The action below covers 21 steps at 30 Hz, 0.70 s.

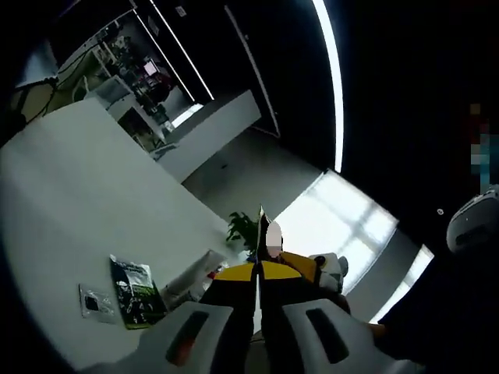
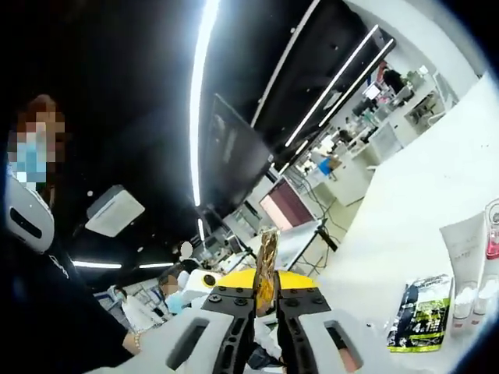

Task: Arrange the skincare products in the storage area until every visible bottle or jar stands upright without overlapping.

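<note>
My left gripper (image 1: 258,269) points up and away from the white table (image 1: 70,195), its yellow-tipped jaws pressed together on a thin flat packet (image 1: 260,230) seen edge-on. On the table lie a green-and-black sachet (image 1: 136,292), a small grey sachet (image 1: 93,302) and a white tube (image 1: 191,280). My right gripper (image 2: 267,282) is also shut, and a gold-brown patterned packet (image 2: 267,257) sticks up between its jaws. At the right edge of the right gripper view lie the green-and-black sachet (image 2: 421,313), a white tube (image 2: 466,253) and a pink-topped bottle (image 2: 492,234).
A person in dark clothes (image 2: 54,312) stands close on the left, with a white device (image 2: 27,214) in front of them. A potted plant (image 1: 243,230) and office desks stand beyond the table. Ceiling light strips (image 1: 331,78) run overhead.
</note>
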Tool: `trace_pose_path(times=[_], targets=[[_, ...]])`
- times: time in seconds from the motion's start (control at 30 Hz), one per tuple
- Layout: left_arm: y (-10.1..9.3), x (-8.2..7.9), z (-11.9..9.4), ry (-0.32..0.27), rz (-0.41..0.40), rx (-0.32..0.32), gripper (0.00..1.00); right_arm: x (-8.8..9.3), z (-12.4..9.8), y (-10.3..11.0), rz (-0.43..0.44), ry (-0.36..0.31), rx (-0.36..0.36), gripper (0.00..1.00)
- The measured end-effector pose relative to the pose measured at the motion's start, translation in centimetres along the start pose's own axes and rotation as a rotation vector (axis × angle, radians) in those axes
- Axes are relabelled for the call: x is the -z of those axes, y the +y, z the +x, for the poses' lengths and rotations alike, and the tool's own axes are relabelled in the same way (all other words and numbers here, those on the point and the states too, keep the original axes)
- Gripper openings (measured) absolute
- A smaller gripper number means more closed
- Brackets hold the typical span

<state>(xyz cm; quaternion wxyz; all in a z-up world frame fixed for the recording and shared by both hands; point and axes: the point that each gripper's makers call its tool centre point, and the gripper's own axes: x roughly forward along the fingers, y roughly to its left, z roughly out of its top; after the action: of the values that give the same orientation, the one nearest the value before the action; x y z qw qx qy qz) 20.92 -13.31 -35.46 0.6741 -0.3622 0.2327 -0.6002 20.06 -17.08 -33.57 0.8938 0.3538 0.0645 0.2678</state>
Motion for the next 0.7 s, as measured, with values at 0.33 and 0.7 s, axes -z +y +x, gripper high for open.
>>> trace_pose_path(times=[0.33, 0.7], targets=[[6.7, 0.8, -0.4, -0.028, -0.110, -0.160, 0.00, 1.7, -3.3, -3.2, -0.235, 0.120, 0.140, 0.60], [15.5, 3.4, -0.1, 0.016, -0.190, -0.336, 0.00, 4.8, -9.4, -8.6, -0.355, 0.281, 0.320, 0.88]])
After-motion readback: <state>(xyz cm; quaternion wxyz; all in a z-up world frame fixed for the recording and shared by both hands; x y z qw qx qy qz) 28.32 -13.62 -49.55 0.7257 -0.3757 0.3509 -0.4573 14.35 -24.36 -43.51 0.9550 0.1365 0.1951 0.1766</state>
